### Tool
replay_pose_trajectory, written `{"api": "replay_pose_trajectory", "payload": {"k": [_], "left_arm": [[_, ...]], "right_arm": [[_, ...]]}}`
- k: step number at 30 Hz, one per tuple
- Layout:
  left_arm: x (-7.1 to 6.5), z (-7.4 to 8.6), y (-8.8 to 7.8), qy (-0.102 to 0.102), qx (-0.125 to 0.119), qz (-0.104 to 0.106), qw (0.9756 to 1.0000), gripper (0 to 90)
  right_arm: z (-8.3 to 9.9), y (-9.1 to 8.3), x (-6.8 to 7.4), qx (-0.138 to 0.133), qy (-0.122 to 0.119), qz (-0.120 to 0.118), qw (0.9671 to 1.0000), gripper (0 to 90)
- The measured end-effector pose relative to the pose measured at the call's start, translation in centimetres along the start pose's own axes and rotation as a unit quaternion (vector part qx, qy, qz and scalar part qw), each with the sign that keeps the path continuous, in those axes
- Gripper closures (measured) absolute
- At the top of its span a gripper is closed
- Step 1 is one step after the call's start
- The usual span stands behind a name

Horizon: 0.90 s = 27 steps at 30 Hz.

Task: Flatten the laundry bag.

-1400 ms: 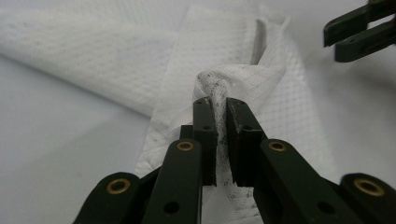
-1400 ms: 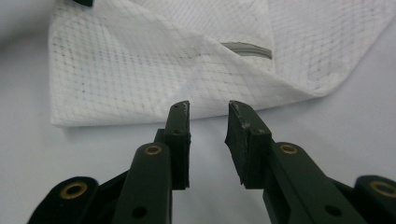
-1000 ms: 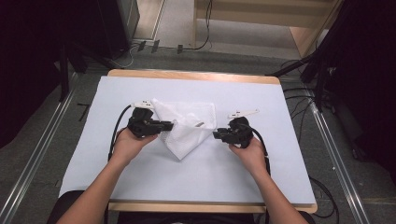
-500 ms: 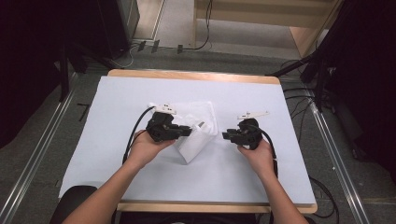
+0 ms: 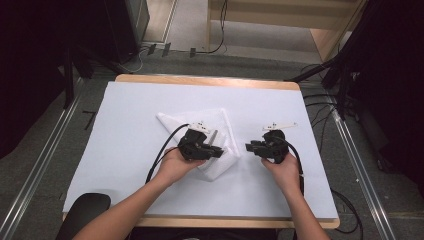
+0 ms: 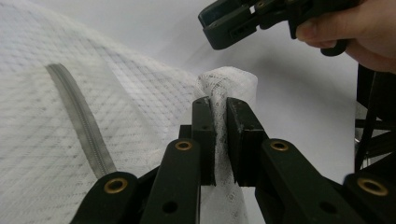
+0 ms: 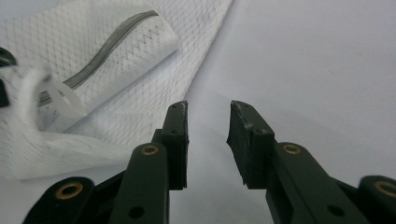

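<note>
Mesh bag (image 5: 215, 131): folded on white table cover (image 5: 125, 115); its grey zipper (image 6: 81, 123) reads clearly in left gripper view.
Left gripper (image 6: 220, 105): pinching a bag fold.
Right gripper (image 7: 208, 108): jaws parted, empty, beside bag.

mesh bag (image 5: 220, 131) | white, grey zipper (partly folded) | mid-table, 1 corner lifted

In the high view, the left gripper (image 5: 220, 151) and its hand (image 5: 175, 165) covered the middle of the mesh bag (image 5: 220, 120). In the left gripper view, the zipper (image 6: 81, 121) ran off behind the jaws, and the bag was cut off at the left edge. In the right gripper view, the bag's near fold (image 7: 37, 93) was blurred.
</note>
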<state>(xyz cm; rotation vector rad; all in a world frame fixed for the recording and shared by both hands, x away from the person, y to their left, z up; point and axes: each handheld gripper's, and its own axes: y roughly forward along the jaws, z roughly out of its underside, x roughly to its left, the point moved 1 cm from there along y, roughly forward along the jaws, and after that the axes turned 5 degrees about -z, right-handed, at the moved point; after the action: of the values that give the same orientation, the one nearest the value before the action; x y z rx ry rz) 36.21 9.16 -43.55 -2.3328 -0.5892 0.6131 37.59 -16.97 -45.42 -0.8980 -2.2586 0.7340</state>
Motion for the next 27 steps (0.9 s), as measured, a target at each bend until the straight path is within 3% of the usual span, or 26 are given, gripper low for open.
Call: {"api": "replay_pose_trajectory", "payload": {"k": [6,9,12,18,20,27], "left_arm": [[0.1,0.4,0.6,0.001,0.014,0.002,0.9999,81.2],[0.1,0.4,0.4,0.001,0.014,0.006,0.9999,78.3],[0.0,0.3,0.1,0.005,0.015,0.010,0.9998,71.2],[-0.1,-0.1,-0.9,0.008,0.008,0.015,0.9998,60.2],[0.0,-0.3,-1.3,0.009,0.009,0.014,0.9998,57.9],[0.9,-1.0,-3.9,0.006,-0.011,0.002,0.9999,52.7]], "right_arm": [[-0.1,0.1,0.3,-0.001,-0.002,-0.005,1.0000,73.2],[-0.5,0.2,1.1,-0.006,-0.007,-0.027,0.9996,82.9],[-0.7,0.4,1.9,-0.005,-0.015,-0.041,0.9991,85.4],[-0.7,1.6,2.9,0.018,-0.026,-0.076,0.9966,87.9],[-0.5,2.2,3.3,0.033,-0.035,-0.076,0.9959,87.9],[-0.4,2.3,3.6,0.036,-0.038,-0.082,0.9953,87.8]]}}
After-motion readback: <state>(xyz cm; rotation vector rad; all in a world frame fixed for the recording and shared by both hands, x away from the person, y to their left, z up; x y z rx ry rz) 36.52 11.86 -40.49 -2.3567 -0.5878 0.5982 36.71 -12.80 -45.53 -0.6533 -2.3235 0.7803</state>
